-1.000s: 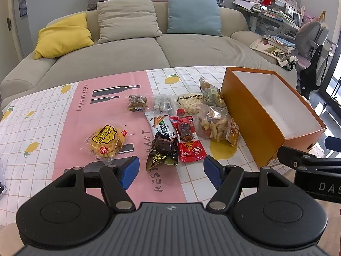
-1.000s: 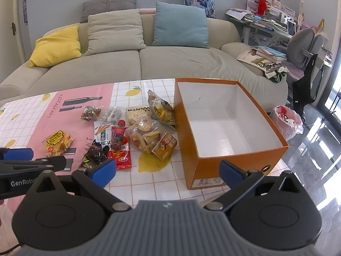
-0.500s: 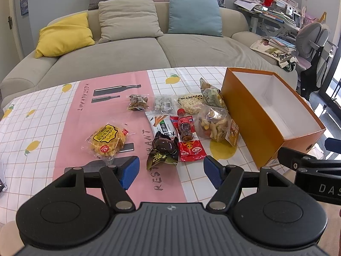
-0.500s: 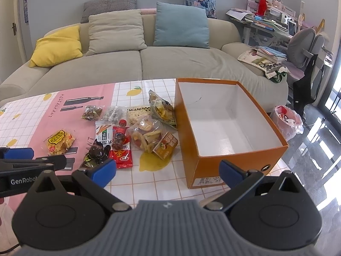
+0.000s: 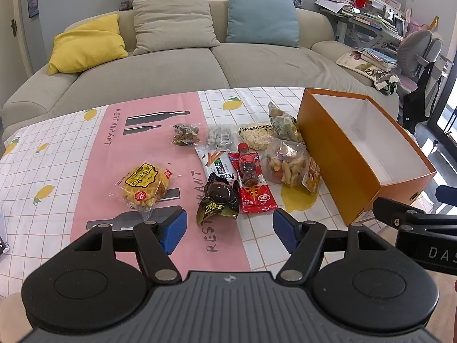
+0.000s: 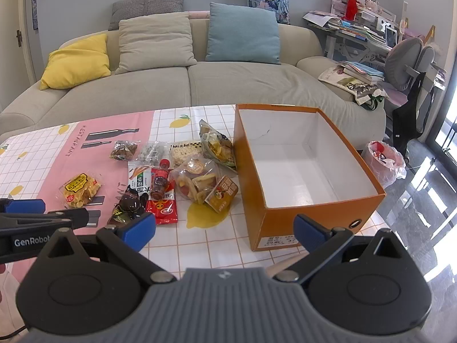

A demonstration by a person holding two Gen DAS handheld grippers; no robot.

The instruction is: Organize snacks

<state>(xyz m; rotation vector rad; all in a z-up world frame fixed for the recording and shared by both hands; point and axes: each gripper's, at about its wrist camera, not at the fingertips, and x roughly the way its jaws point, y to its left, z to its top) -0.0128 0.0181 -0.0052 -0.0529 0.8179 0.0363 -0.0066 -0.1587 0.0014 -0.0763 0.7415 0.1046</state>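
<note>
The orange box (image 6: 308,171) stands open-topped ahead of the right tongs (image 6: 225,230), its near corner just beyond the right-hand pad; from the left tongs (image 5: 230,230) it lies off to the right. Its white inside shows nothing in it, so I judge it to be the place the snacks are meant for, with none moved yet.

The snacks lie loose on the tablecloth (image 5: 57,154), bunched against the box's left wall, probably so each is a short carry. Ahead of the left tongs, nearest first: a dark green wrapper (image 5: 218,200) just beyond the gap between the pads, a red sachet (image 5: 257,197) with a small cola bottle (image 5: 248,168) lying on it, and a clear bag of mixed crisps (image 5: 288,163) touching the box. A yellow cake packet (image 5: 142,184) sits apart, just beyond the left pad.

Both tongs hover above the table with pads wide apart and nothing between them, which looks like a start pose before any pick.

Hard to make out: 3 small packets in the far row are too blurred to name, and a crumpled bag (image 6: 217,145) leaning on the box half hides what is behind it. Each tong's body blocks the near table edge. Of the person only a sliver of a hand shows at the frame edge.
</note>
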